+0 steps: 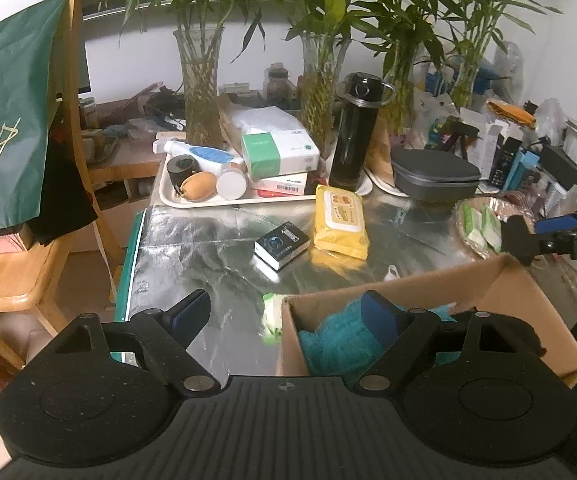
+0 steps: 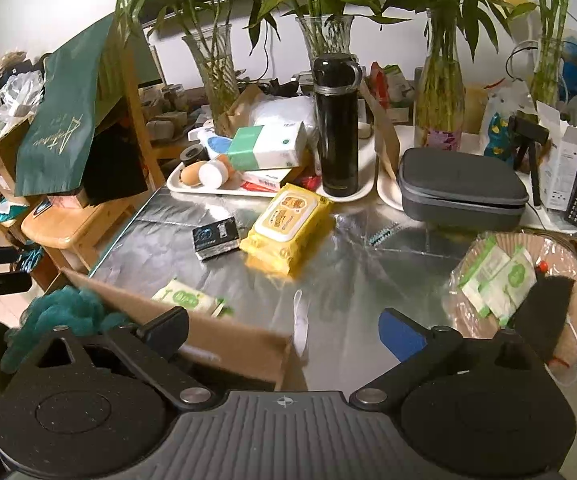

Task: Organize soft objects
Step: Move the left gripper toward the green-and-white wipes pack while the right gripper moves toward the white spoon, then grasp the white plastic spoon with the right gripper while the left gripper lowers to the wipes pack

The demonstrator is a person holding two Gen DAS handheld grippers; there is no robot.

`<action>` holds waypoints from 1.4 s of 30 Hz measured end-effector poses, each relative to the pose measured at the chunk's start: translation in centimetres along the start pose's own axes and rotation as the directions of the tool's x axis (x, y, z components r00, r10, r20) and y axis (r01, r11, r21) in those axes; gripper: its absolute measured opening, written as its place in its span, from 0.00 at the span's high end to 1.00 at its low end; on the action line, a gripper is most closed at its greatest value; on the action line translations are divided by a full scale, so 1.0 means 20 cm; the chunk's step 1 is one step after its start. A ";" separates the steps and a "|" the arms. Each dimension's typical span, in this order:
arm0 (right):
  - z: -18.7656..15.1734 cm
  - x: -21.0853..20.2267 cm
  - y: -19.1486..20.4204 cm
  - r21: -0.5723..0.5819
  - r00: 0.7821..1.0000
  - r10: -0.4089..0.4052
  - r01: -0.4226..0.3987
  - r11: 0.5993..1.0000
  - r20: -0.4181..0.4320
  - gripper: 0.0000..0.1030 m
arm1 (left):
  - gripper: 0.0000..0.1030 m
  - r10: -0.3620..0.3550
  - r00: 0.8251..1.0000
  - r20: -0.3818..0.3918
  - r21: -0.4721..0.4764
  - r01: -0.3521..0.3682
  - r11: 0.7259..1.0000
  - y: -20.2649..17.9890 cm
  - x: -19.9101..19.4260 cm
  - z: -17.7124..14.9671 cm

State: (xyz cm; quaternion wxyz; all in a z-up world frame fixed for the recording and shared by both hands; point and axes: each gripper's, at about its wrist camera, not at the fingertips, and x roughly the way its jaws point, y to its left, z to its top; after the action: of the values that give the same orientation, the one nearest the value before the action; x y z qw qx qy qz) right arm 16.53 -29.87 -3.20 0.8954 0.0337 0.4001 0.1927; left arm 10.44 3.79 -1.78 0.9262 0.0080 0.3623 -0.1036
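From the left wrist camera, the left gripper (image 1: 288,312) hangs over the near edge of a foil-covered table (image 1: 216,236) with its jaws wide apart and nothing between them; one blue pad sits above the bare foil, the other over the open top of a cardboard box (image 1: 500,288). Inside that box lies a teal knitted cloth (image 1: 336,336), bunched against the near wall. Just outside the box's left corner a small green-and-white tissue pack (image 1: 270,316) rests on the foil. Further back lie a yellow wipes pack (image 1: 340,220) and, just beside it, a small black box (image 1: 282,246) — the two are close but apart. Behind them a white tray (image 1: 176,196) carries a black flask (image 1: 354,132) among other items. At the far right edge the right gripper (image 1: 560,236) reaches in beyond the box. From the right wrist camera, the right gripper (image 2: 284,328) also stands with its jaws spread and empty, straddling the box's far corner (image 2: 224,340). The teal cloth (image 2: 68,312) shows at the left inside the box, the tissue pack (image 2: 188,300) just behind the cardboard wall. To the right a woven basket (image 2: 568,308) holds more green-and-white packets (image 2: 496,276) under clear plastic.
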 end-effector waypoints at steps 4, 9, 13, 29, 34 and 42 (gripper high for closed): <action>0.05 0.09 -0.06 0.033 1.000 0.005 -0.005 0.999 -0.013 0.14 | 0.19 -0.011 1.000 0.004 0.000 0.011 1.000 0.02 0.03 0.01; 0.10 0.23 -0.13 0.035 0.998 0.019 -0.017 0.999 -0.058 0.24 | 0.20 -0.027 0.999 0.018 -0.003 0.027 1.000 0.05 0.06 0.02; 0.13 0.36 -0.18 0.001 0.994 0.035 -0.035 0.999 -0.107 0.28 | 0.20 -0.035 0.999 0.018 -0.012 0.035 0.999 0.08 0.11 0.03; 0.03 0.92 -0.17 -0.285 0.929 0.158 -0.259 0.923 -0.335 0.39 | 0.20 -0.071 0.997 0.025 -0.100 0.073 0.992 0.20 0.24 0.05; -0.03 1.01 -0.11 -0.394 0.915 0.154 -0.306 0.867 -0.373 0.42 | 0.20 -0.067 0.997 0.029 -0.125 0.070 0.990 0.26 0.27 0.07; -0.04 1.05 -0.15 -0.446 0.921 0.125 -0.293 0.846 -0.368 0.79 | 0.20 -0.049 0.998 0.025 -0.155 0.052 0.987 0.32 0.31 0.10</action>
State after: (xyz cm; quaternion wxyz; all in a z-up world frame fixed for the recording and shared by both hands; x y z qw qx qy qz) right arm 29.65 -24.82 -19.10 0.7689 -0.1838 0.4733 0.3886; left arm 17.52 8.69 -4.77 0.9250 -0.0744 0.3593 -0.0986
